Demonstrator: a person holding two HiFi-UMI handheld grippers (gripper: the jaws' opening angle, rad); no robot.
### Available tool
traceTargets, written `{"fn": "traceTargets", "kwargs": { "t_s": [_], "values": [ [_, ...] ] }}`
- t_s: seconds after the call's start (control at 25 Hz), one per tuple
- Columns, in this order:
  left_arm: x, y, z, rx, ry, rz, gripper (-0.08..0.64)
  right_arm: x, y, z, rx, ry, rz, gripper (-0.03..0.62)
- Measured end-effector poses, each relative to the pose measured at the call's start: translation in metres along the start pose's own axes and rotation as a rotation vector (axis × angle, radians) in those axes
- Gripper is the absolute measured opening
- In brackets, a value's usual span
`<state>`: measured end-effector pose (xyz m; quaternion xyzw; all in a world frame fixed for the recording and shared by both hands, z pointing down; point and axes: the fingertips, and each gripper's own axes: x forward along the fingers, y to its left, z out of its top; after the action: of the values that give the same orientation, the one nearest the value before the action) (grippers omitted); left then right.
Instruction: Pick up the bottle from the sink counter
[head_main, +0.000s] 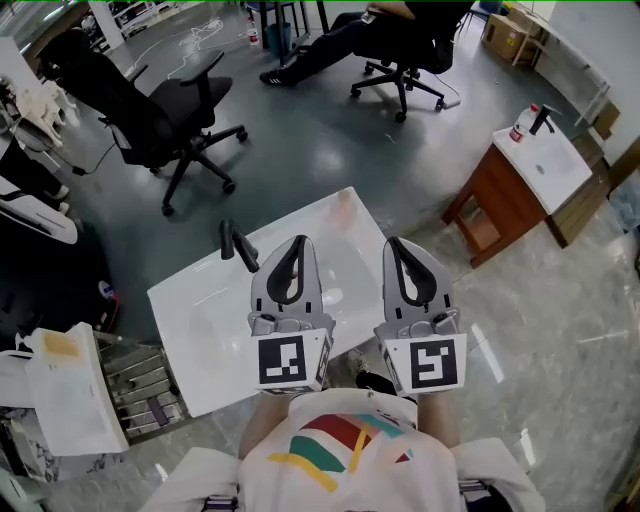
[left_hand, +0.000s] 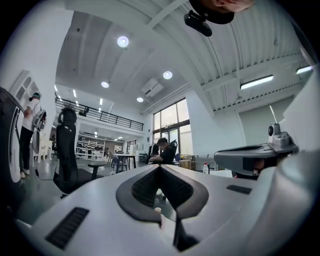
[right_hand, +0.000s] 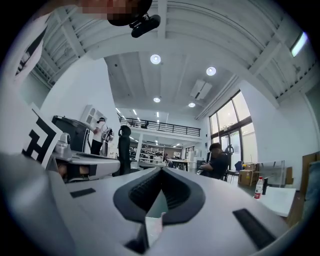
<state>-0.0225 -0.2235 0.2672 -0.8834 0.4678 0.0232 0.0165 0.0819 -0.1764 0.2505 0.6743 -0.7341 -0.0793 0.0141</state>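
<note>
A small white bottle with a red cap (head_main: 521, 125) stands on the far sink counter (head_main: 556, 170) at the upper right, beside a black faucet (head_main: 541, 120). The bottle shows tiny in the left gripper view (left_hand: 205, 168) and in the right gripper view (right_hand: 258, 187). My left gripper (head_main: 298, 242) and right gripper (head_main: 393, 243) are held side by side close to my chest, over a nearer white sink counter (head_main: 200, 310). Both point away from me, far short of the bottle. The left gripper (left_hand: 160, 167) and the right gripper (right_hand: 161, 170) each have their jaw tips together with nothing held.
A black faucet (head_main: 238, 245) stands on the near counter. The far counter sits on a wooden cabinet (head_main: 495, 200). Black office chairs (head_main: 160, 110) stand on the grey floor, and a person sits at the top (head_main: 400, 30). A wire rack (head_main: 140, 385) is at the lower left.
</note>
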Motion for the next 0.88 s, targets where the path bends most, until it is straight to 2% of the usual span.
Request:
{"fn": "traceTargets", "kwargs": {
  "t_s": [0.24, 0.48, 0.6, 0.8, 0.88],
  "values": [
    [0.014, -0.026, -0.005, 0.012, 0.019, -0.064, 0.018, -0.008, -0.019, -0.007, 0.007, 0.014, -0.044, 0.011],
    [0.031, -0.03, -0.015, 0.04, 0.051, -0.097, 0.02, -0.003, -0.023, -0.014, 0.022, 0.03, -0.034, 0.012],
    [0.046, -0.023, -0.023, 0.024, 0.06, -0.095, 0.025, 0.001, -0.021, -0.022, 0.031, 0.044, -0.016, 0.012],
    [0.074, -0.018, -0.04, 0.029, 0.099, -0.107, 0.126, 0.008, -0.019, -0.04, 0.059, 0.082, 0.016, 0.012],
    [0.088, -0.02, -0.051, 0.027, 0.124, -0.129, 0.191, 0.011, -0.019, -0.048, 0.072, 0.097, 0.022, 0.012]
  ]
}}
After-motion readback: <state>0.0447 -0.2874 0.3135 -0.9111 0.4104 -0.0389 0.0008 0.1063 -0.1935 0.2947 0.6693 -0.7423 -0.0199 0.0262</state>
